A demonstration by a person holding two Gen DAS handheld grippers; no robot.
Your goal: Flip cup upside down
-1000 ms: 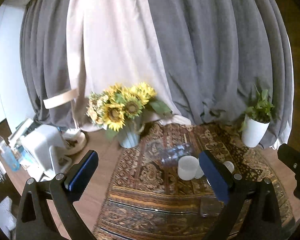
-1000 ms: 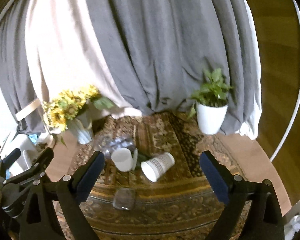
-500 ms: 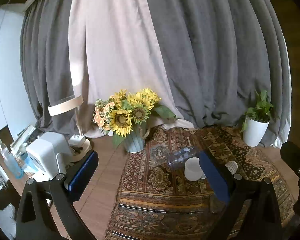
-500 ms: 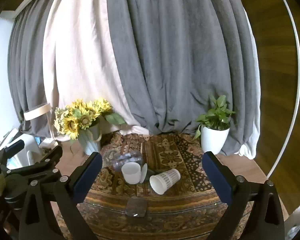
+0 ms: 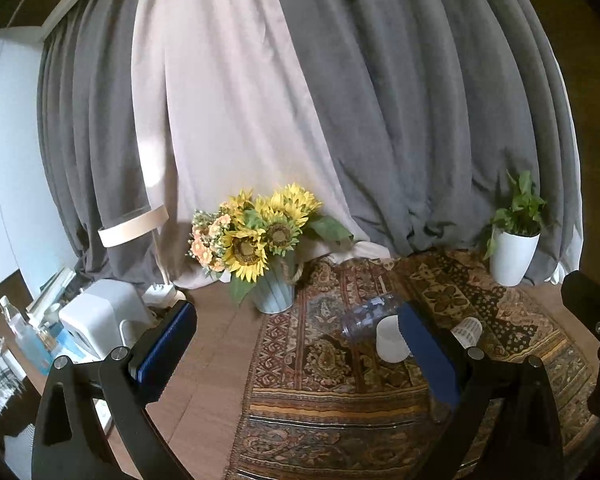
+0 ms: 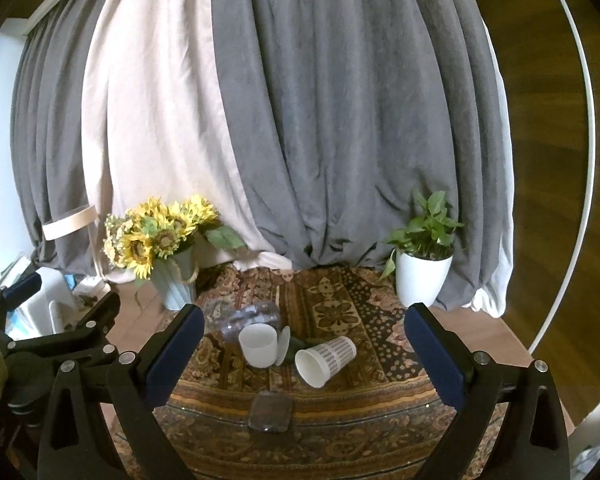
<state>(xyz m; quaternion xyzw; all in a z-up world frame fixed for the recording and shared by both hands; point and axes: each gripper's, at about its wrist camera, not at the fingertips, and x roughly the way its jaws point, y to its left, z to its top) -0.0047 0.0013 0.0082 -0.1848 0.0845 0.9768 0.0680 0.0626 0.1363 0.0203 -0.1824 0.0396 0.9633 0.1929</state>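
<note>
A patterned paper cup [image 6: 327,360] lies on its side on the patterned rug [image 6: 340,308], mouth toward me; in the left wrist view only its base [image 5: 467,330] shows. A plain white cup [image 6: 259,345] stands upright to its left, also in the left wrist view [image 5: 392,344]. My right gripper [image 6: 304,354] is open and empty, held back from the cups. My left gripper [image 5: 298,354] is open and empty, its right finger [image 5: 428,354] in front of the white cup.
A clear plastic bottle [image 6: 244,318] lies behind the white cup. A flat clear piece [image 6: 271,412] lies near the rug's front. A sunflower vase [image 6: 178,276] stands at left, a white potted plant [image 6: 422,280] at right. Curtains hang behind. White appliances [image 5: 100,320] sit at far left.
Both grippers have pulled back and tilted up, so the cups look smaller and lower in both views. The cups have not moved. Both grippers stay open.
</note>
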